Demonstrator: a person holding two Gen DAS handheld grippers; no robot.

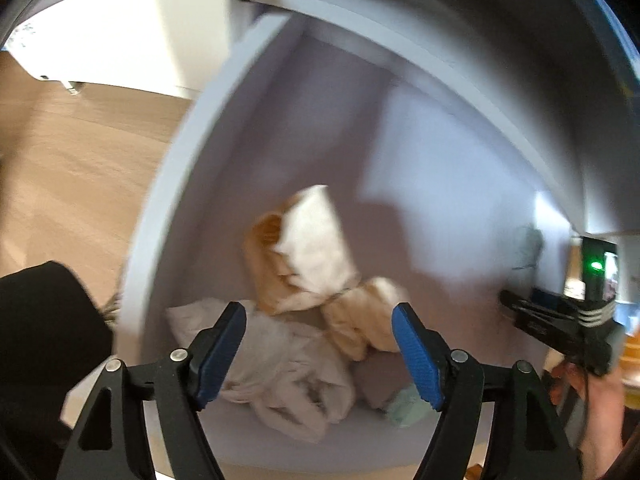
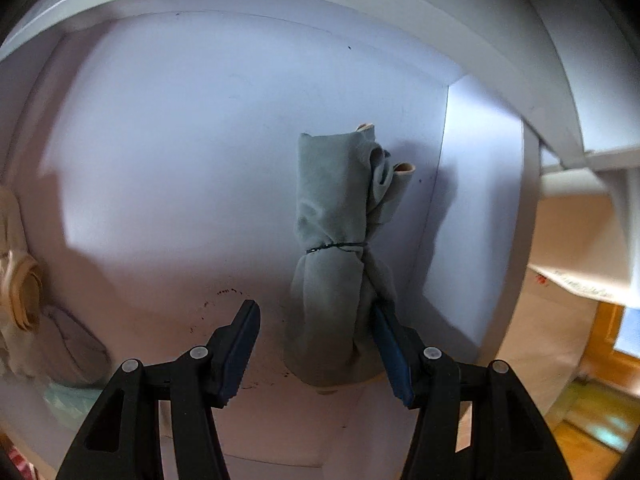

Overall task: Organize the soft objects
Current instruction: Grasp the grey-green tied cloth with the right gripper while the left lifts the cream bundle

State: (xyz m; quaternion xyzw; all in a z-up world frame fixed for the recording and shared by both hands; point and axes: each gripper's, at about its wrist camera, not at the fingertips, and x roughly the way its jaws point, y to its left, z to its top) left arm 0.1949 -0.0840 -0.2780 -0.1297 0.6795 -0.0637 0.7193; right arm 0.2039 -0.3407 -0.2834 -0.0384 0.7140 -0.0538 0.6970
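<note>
A grey-green cloth roll (image 2: 334,248), tied round with a dark thread, stands inside a white cabinet compartment (image 2: 180,140). My right gripper (image 2: 316,336) is open; the roll's lower end lies between its fingers, against the right blue pad (image 2: 390,344). In the left wrist view, my left gripper (image 1: 320,348) is open and empty in front of a heap of soft items: a white pillow (image 1: 316,240), tan cloth (image 1: 268,276), a cream bundle (image 1: 364,320) and crumpled white cloth (image 1: 288,376). The right gripper (image 1: 560,320) shows at the right edge of that view.
The cabinet's white side panel (image 1: 180,184) and upper shelf (image 1: 400,52) frame the compartment. Wooden floor (image 1: 72,160) lies to the left. A pale green item (image 1: 408,404) lies by the heap. Cream cloth (image 2: 16,280) shows at the right wrist view's left edge.
</note>
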